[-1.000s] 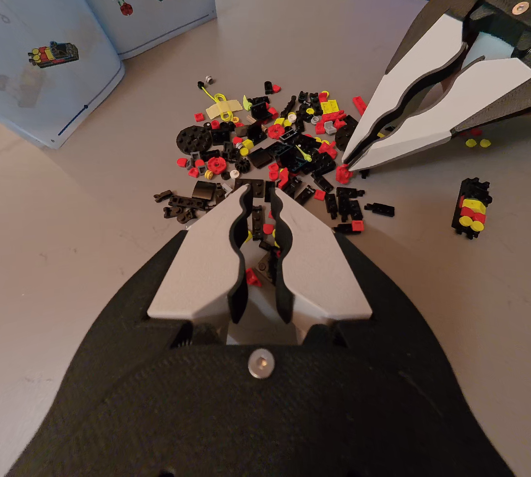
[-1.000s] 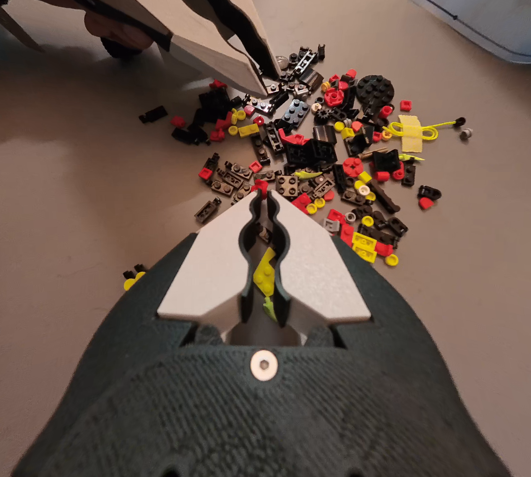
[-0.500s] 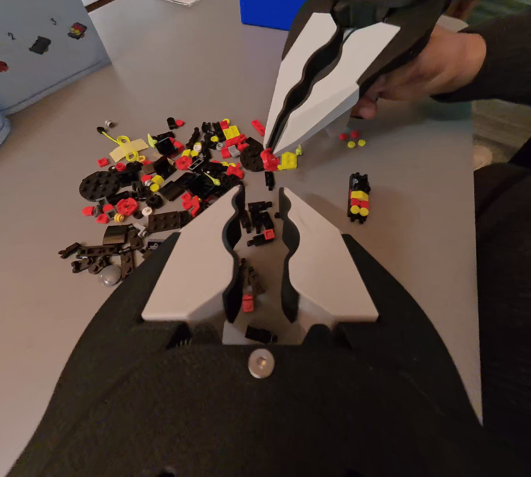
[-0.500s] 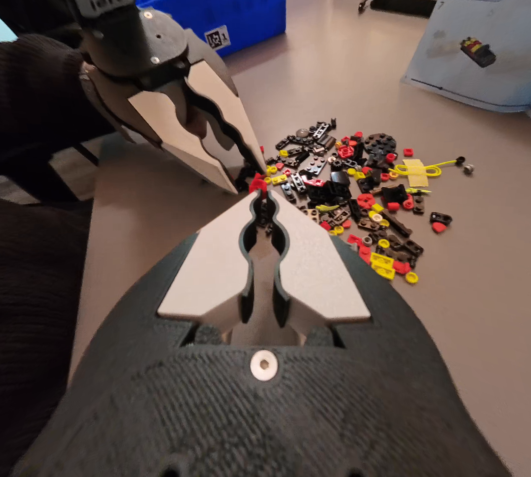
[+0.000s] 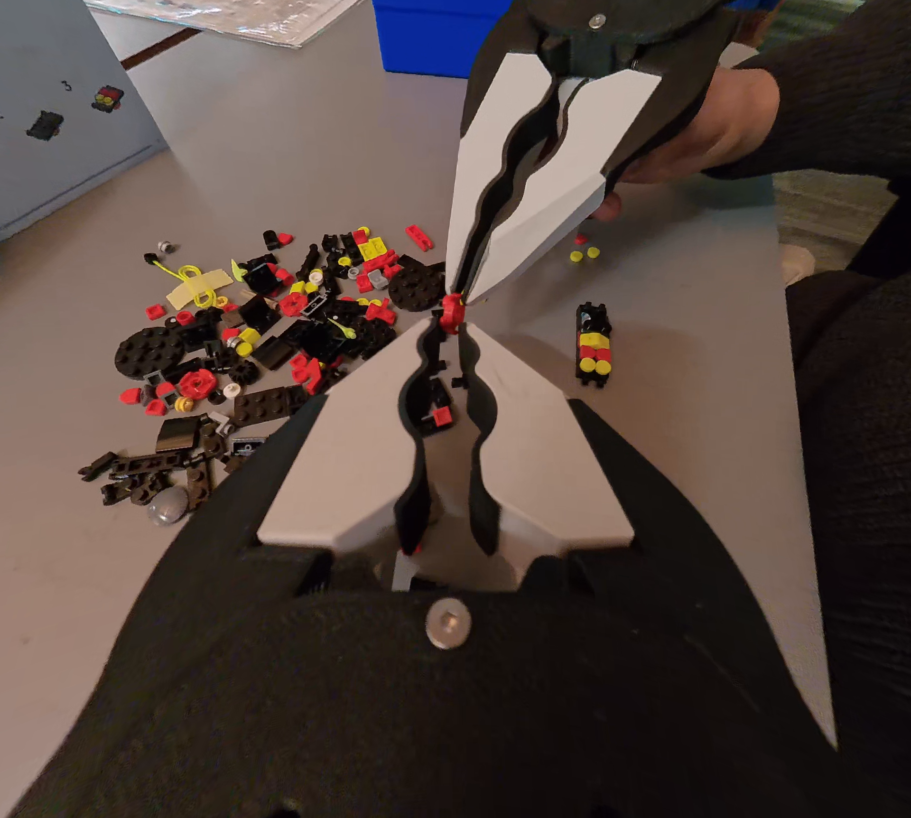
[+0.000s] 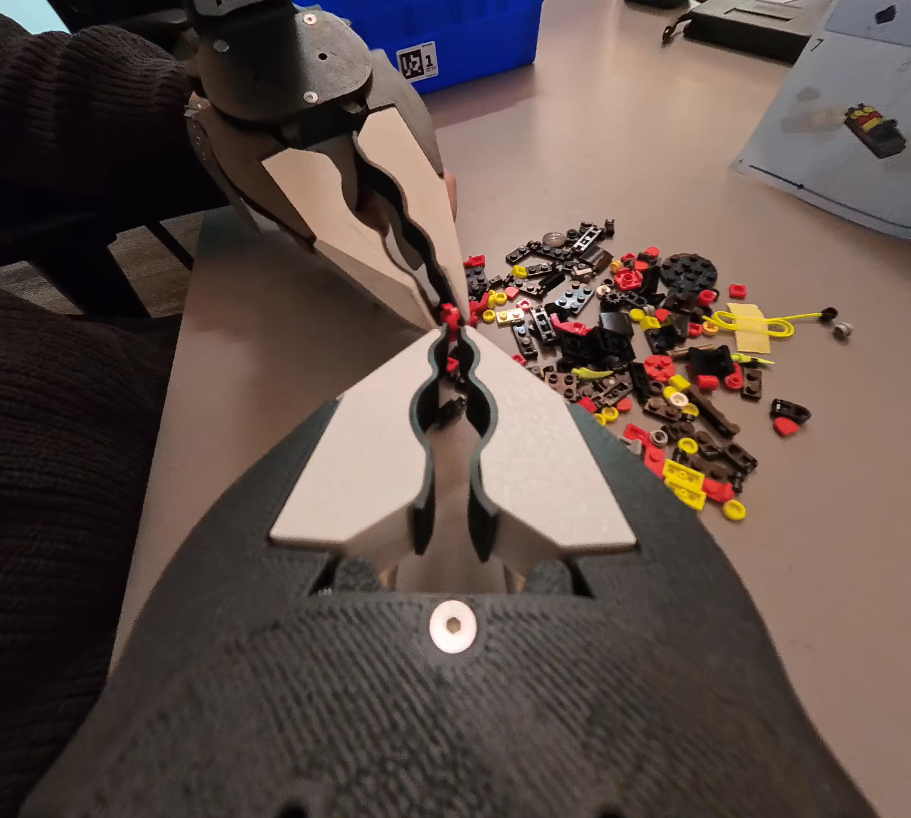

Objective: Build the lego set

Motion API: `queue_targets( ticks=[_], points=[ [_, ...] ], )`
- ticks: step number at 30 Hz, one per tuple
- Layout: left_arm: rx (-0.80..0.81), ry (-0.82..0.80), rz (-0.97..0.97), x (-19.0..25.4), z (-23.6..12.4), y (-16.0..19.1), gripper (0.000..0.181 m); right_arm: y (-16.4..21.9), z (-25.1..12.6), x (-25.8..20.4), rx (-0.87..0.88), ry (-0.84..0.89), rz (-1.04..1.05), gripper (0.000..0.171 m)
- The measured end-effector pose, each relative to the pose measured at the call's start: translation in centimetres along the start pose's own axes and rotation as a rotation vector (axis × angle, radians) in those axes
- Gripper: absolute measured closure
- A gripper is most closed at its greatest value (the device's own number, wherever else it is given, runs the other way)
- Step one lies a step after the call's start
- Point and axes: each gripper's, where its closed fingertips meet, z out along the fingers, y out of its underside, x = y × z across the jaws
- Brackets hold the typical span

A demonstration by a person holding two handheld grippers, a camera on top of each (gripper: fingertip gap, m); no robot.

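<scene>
I have the small red piece [image 5: 451, 312] pinched at the tip of my right gripper [image 5: 461, 296], above the bench [image 5: 296, 143]; my left gripper [image 5: 446, 331], jaws nearly together, meets it head-on from directly opposite.

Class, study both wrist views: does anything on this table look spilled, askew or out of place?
Nothing looks damaged. The loose Lego pieces lie in an unsorted heap, as expected mid-build. Three small round studs sit apart from it, beyond the part-built model. Both grippers meet at one small red piece.
</scene>
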Motion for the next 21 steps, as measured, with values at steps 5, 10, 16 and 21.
queue_targets(
  ticks=[5,10,16,21],
  points=[
    [0.004,-0.006,0.02,-0.07,-0.03,-0.06,0.178,0.14,0.0,-0.02,-0.003,-0.005,0.002,0.169],
    [0.008,0.006,0.016,-0.05,-0.12,-0.14,0.179,0.04,0.02,-0.06,0.007,-0.008,0.009,0.168],
    [0.008,0.004,0.03,-0.03,-0.13,-0.13,0.179,0.06,0.04,0.04,0.009,-0.004,0.013,0.165],
    [0.011,-0.002,0.031,-0.15,-0.17,-0.17,0.179,-0.22,-0.1,0.13,0.027,-0.007,0.031,0.162]
  ],
)
